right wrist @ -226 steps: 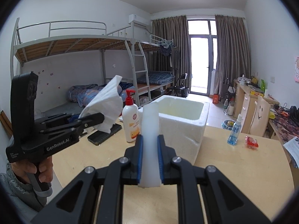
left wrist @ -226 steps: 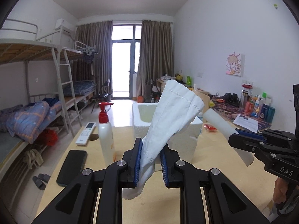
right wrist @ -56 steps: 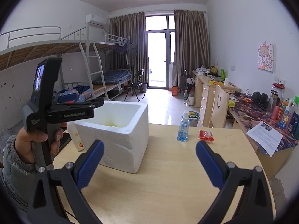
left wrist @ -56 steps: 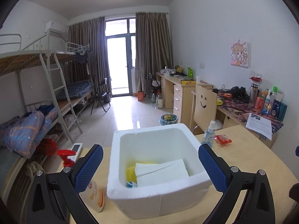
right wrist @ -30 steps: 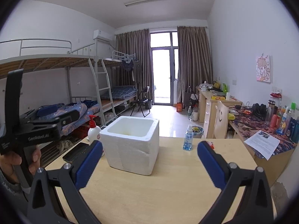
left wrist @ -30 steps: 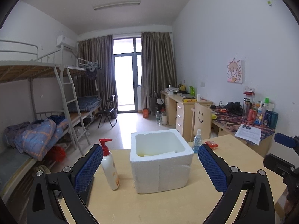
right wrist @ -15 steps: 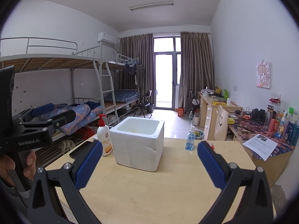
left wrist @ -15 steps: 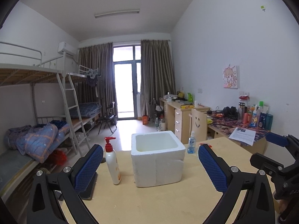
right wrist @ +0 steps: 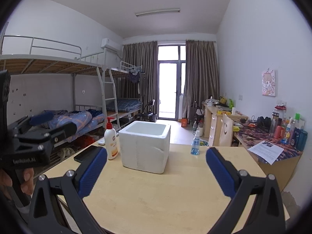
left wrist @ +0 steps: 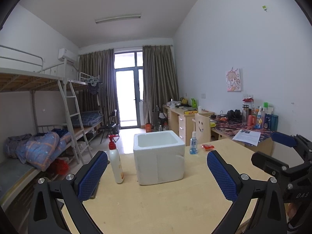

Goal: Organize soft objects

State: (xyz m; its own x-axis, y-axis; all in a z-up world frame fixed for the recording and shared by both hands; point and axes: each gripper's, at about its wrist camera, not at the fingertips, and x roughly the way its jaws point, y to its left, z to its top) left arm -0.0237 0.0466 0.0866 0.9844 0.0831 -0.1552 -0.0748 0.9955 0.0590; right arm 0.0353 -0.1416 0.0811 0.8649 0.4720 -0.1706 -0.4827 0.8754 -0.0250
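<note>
You held the left gripper above the near edge of the wooden table, jaws spread wide apart and gripping nothing. A lotion pump bottle stood upright just left of the white foam box, which sat open-topped near the table's middle. The soft objects were not visible; the box interior could not be seen from this angle. A small blue spray bottle stood to the right of the box, with a red packet beside it. You held the right gripper at the same height, its jaws likewise wide apart and empty.
</note>
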